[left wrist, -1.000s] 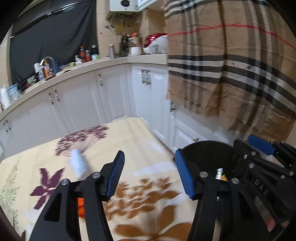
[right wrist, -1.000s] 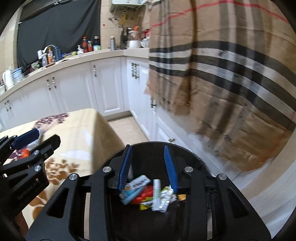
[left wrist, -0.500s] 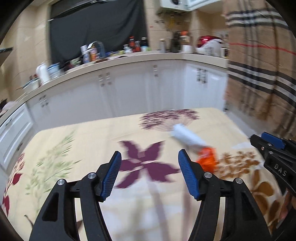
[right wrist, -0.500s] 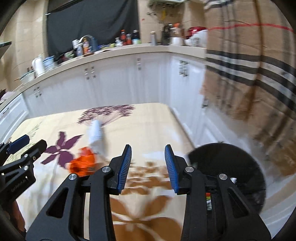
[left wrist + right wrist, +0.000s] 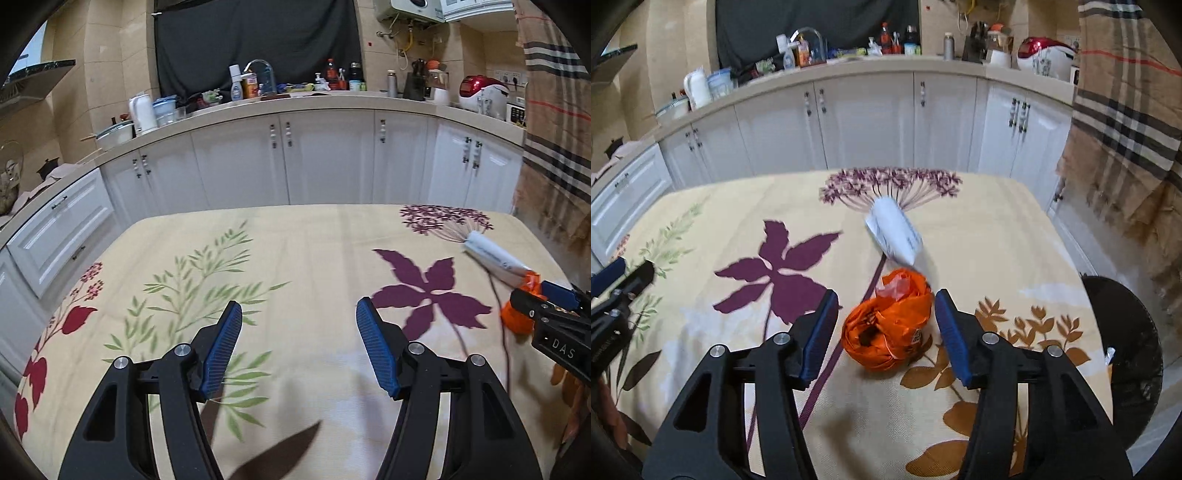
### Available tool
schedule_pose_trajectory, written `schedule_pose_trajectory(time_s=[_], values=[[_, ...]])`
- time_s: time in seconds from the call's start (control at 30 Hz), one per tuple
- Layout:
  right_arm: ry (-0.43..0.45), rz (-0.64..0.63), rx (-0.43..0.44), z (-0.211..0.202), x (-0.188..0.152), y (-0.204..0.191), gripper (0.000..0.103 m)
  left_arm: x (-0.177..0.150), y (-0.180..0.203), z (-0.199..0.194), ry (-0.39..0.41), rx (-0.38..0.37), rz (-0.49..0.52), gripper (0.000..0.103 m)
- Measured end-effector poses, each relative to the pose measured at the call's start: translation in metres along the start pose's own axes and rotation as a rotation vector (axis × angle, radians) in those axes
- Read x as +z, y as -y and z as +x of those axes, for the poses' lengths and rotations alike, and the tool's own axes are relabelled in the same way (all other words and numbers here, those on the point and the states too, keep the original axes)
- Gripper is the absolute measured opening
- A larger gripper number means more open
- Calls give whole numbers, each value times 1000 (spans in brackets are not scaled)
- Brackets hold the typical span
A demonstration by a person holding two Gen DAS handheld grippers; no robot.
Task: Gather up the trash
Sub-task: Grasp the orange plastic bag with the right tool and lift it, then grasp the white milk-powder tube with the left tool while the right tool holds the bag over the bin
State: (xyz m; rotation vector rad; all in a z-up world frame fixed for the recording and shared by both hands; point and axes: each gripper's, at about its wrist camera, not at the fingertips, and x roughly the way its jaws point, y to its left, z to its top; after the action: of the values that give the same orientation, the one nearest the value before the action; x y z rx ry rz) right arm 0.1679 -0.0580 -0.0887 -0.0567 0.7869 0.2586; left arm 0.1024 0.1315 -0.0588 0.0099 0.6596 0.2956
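Attention has swung from the black bin (image 5: 1123, 354) back to the worktop (image 5: 979, 229): the right hand-held gripper (image 5: 886, 325), jaws apart and empty, now straddles the crumpled orange bag (image 5: 886, 328), ready to pinch. Beyond it the white tube (image 5: 894, 230) lies slanted, long axis running far-left to near-right. The left hand-held gripper (image 5: 299, 347) hangs open

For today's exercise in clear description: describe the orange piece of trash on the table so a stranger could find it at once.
Start at the floral tablecloth and go to its side nearest the black bin. There, between the open fingers of the right tool, lies the crumpled orange plastic bag. The white tube beyond it is smooth and pale; the bag is bright and wrinkled.
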Motion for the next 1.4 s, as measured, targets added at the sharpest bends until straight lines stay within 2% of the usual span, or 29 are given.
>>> schedule_pose_trajectory(time_s=[0.13, 0.17, 0.23, 0.47, 0.83, 1.23, 1.4], values=[[-32, 23, 0, 6, -2, 5, 53, -1, -5, 2, -5, -1, -13, 66], [-35, 22, 1, 6, -2, 6, 47, -1, -4, 2, -6, -4, -14, 66], [-45, 22, 12, 8, -3, 8, 45, 0, -2, 3, -9, -12, -13, 66], [-14, 4, 16, -6, -7, 13, 43, 2, 16, 5, -20, -65, -3, 67], [64, 13, -76, -30, -4, 66, 43, 15, 95, 8, -42, -200, 76, 69], [96, 77, -134, -30, -2, 135, 43, 34, 165, 18, -55, -255, 110, 71], [96, 93, -143, -26, -2, 158, 44, 37, 189, 33, -72, -243, 132, 72]])
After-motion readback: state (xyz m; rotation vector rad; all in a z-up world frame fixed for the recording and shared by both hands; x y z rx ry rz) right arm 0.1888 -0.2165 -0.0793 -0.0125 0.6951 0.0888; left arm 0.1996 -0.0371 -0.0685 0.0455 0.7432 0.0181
